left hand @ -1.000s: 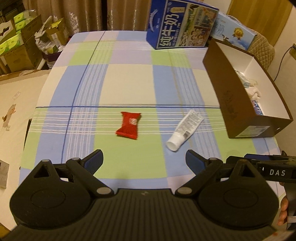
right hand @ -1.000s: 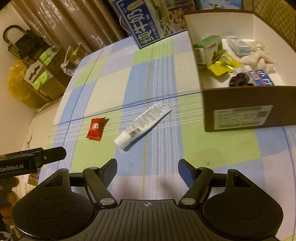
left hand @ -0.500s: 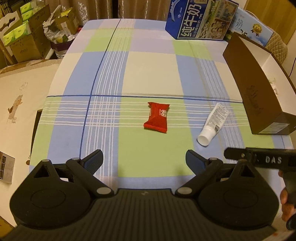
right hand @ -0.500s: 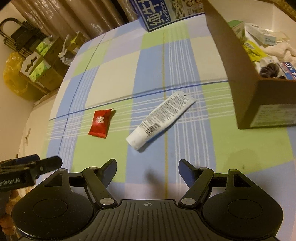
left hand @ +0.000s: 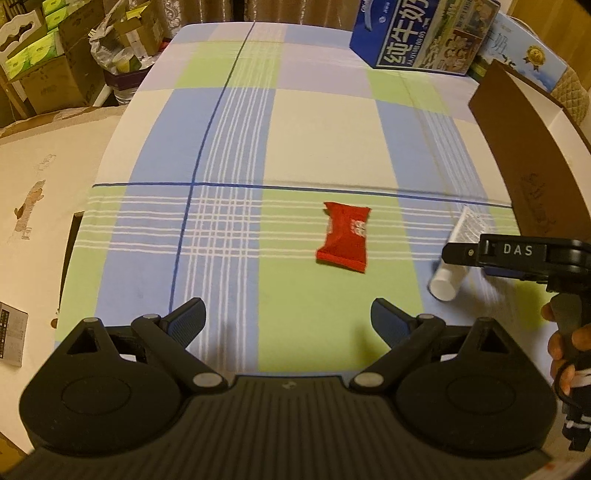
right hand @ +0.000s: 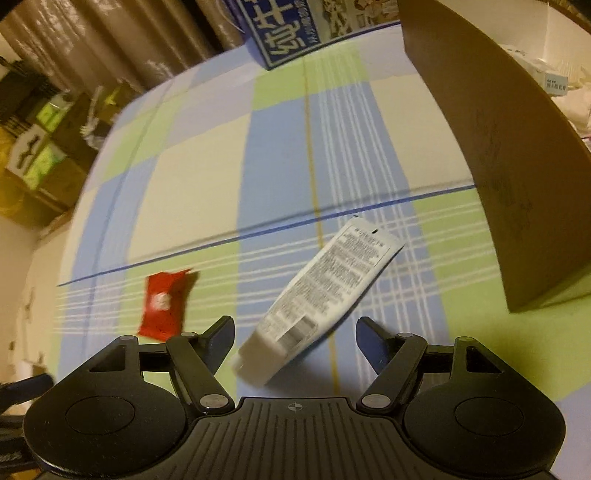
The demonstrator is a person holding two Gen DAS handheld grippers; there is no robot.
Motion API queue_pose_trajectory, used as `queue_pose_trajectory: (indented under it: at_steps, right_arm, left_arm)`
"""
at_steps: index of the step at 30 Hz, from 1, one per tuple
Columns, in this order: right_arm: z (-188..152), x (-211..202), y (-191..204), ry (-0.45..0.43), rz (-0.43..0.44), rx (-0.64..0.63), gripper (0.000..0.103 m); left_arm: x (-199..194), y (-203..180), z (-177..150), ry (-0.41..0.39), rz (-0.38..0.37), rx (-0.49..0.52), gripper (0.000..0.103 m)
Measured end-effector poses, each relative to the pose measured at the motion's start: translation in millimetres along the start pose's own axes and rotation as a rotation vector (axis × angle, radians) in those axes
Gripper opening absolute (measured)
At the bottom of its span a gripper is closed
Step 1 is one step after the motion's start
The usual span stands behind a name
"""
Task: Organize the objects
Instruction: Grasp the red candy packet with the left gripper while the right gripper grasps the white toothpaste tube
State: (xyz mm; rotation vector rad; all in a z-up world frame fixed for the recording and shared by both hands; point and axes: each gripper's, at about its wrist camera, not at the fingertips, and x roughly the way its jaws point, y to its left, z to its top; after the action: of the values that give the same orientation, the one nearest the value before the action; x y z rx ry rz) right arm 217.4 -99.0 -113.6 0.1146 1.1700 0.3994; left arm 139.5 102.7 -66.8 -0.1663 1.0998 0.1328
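A red snack packet [left hand: 345, 237] lies flat on the checked tablecloth, a little ahead of my left gripper [left hand: 288, 317], which is open and empty. The same red packet [right hand: 164, 303] sits left of my right gripper [right hand: 295, 336]. A white tube [right hand: 317, 295] lies diagonally, cap end toward me, and its cap end reaches in between the open right fingers without touching them. In the left wrist view the right gripper's body [left hand: 517, 254] hangs over the white tube [left hand: 448, 280], held by a hand [left hand: 565, 343]. A brown cardboard box [right hand: 491, 147] stands at the right.
A blue milk carton box [left hand: 424, 33] stands at the table's far edge, with a second printed box [left hand: 528, 55] beside it. Stacked cardboard boxes and bags [left hand: 55, 62] crowd the floor at the left. The cardboard box wall [left hand: 532, 162] rises close on the right.
Both grippers have moved forward and lower toward the table. The right one has closed in on the white tube, whose cap end now lies between its fingers. Nothing has been taken hold of.
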Motion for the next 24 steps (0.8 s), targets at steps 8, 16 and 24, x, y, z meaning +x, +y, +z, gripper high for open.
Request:
queue_pose_trajectory:
  at_steps: [8, 16, 24]
  right_arm:
    - [-3.0, 9.0, 13.5, -0.021, -0.058, -0.163, 0.06]
    - [-6.6, 0.6, -4.1, -0.028, -0.039, -0.184, 0.047]
    - [-13.3, -8.4, -16.0, -0.039, -0.13, -0.244, 0.036]
  left_arm:
    - [16.7, -1.3, 5.2, 0.003, 0.02, 0.019, 0.094]
    - [38.0, -22.0, 20.7, -0.031, 0.0, 0.108, 0.093]
    - [65.5, -42.7, 43.2, -0.037, -0.028, 0.173, 0.083]
